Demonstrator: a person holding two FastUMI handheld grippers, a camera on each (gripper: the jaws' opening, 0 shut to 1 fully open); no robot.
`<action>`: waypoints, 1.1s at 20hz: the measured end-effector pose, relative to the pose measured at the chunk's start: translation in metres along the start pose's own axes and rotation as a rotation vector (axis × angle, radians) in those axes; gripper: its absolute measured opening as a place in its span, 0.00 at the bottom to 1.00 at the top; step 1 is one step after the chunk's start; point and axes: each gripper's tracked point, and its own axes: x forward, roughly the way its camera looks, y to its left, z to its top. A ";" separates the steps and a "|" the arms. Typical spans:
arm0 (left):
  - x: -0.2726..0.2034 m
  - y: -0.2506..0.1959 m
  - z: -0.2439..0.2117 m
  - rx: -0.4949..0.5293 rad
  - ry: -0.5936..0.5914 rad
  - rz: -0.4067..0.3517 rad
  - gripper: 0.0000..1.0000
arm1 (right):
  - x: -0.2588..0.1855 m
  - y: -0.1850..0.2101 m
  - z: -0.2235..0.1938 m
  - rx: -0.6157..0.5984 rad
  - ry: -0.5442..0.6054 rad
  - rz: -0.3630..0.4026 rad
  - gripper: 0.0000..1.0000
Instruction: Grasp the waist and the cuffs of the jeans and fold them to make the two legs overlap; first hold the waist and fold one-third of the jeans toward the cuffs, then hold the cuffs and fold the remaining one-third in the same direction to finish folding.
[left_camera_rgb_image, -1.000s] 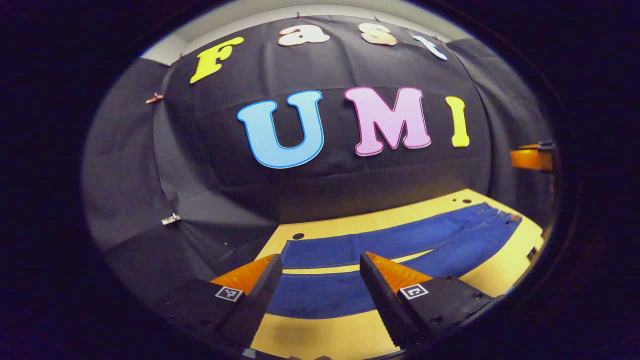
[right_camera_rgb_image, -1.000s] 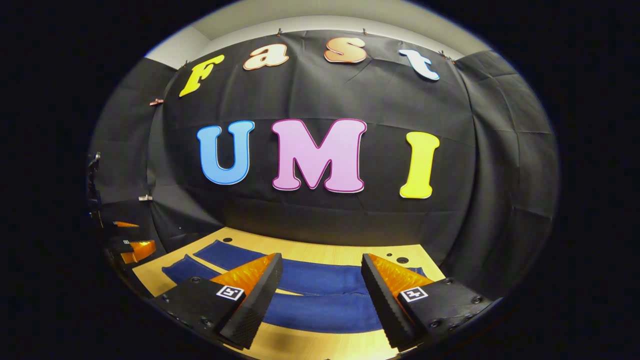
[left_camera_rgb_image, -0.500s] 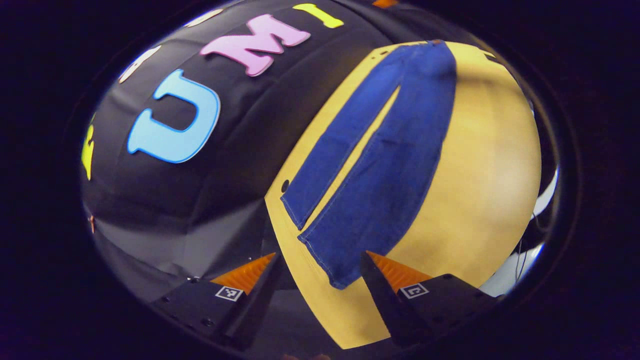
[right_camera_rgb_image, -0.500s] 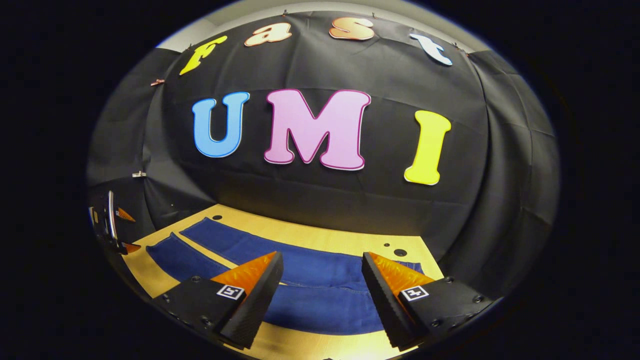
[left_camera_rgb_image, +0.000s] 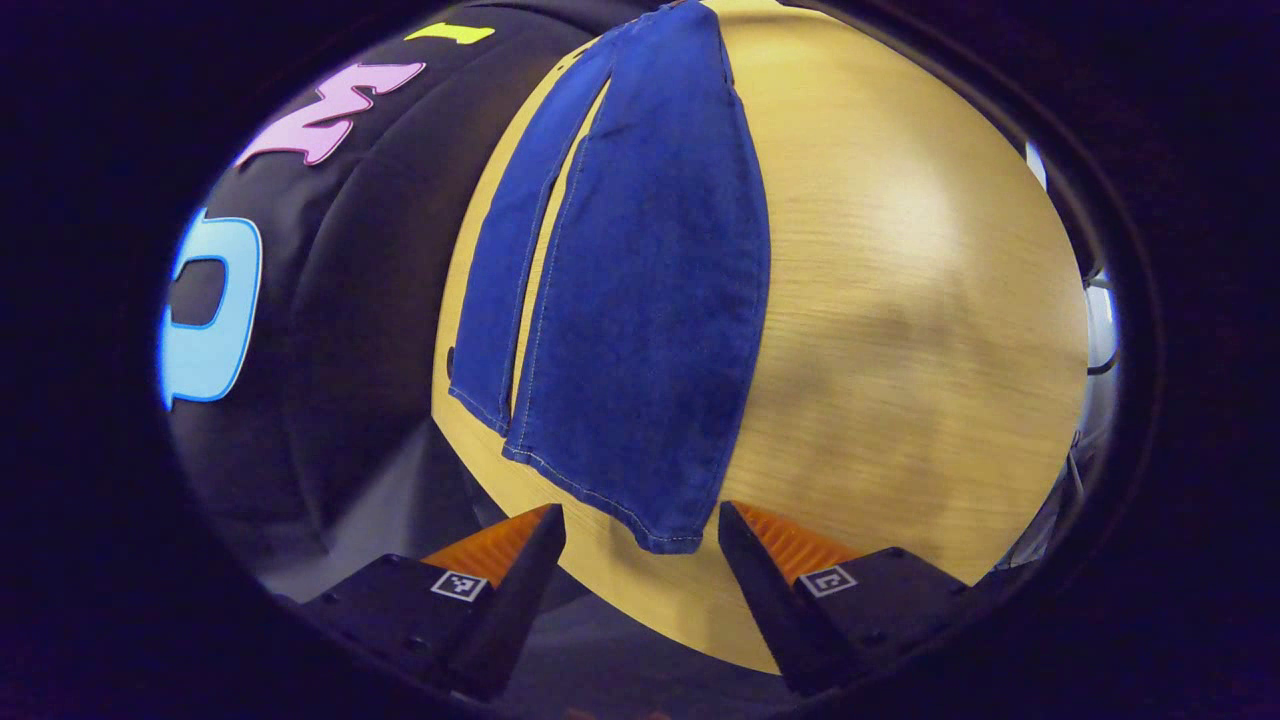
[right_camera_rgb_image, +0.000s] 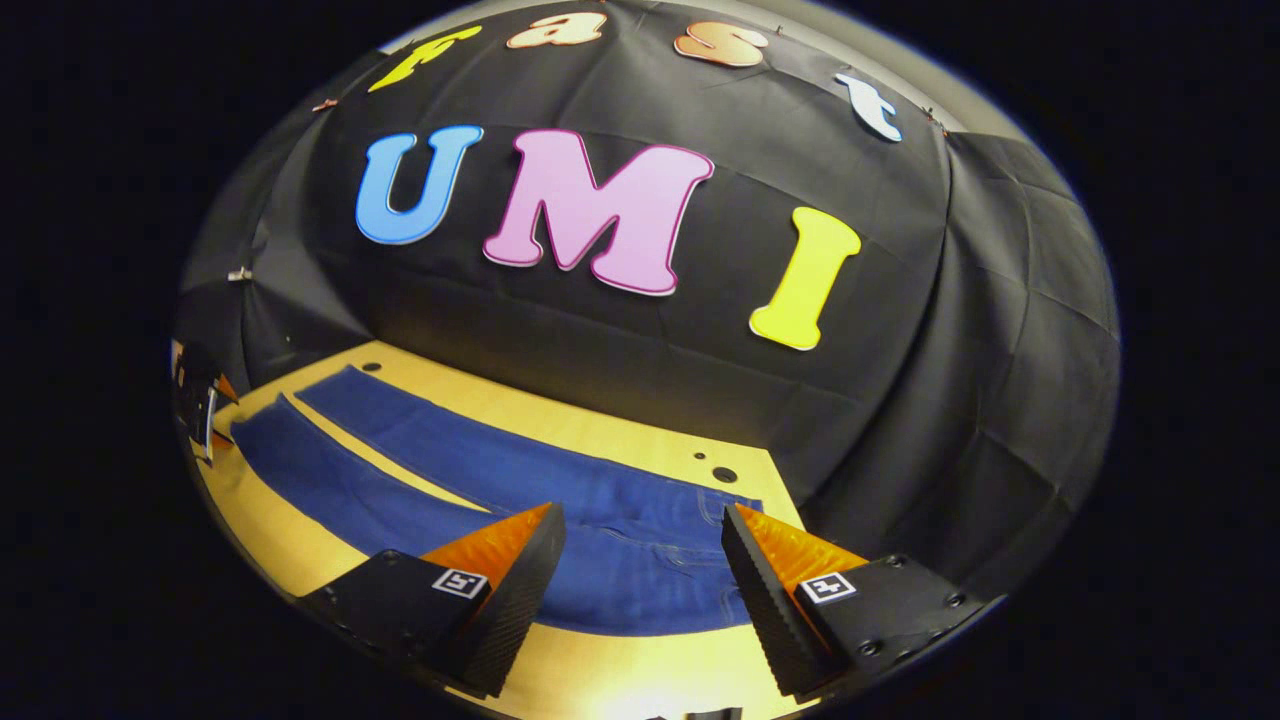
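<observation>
Flatly spread denim jeans (left_camera_rgb_image: 640, 300), woodgrain table (left_camera_rgb_image: 900, 300)

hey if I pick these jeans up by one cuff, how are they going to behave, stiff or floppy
Probably floppy: the jeans lie flat on the table like soft cloth, so the lifted cuff should rise while the rest drags. Likely heavyish, as the denim looks thick. Not slippery, and the legs lie apart, so the far leg may trail.

Each gripper (left_camera_rgb_image: 640, 560) (right_camera_rgb_image: 640, 570) has wedge-shaped ridged fingers, screwed mounts and square coded tags.
</observation>
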 end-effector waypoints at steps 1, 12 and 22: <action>0.004 0.005 0.000 0.004 -0.003 0.010 0.94 | 0.001 -0.009 -0.004 0.001 0.007 -0.017 0.96; 0.048 0.017 -0.001 -0.140 0.071 -0.092 0.13 | 0.047 -0.117 -0.060 -0.519 0.013 -0.097 0.96; 0.046 0.018 0.000 -0.115 0.106 -0.069 0.06 | 0.084 -0.161 -0.214 -1.097 0.335 0.272 0.96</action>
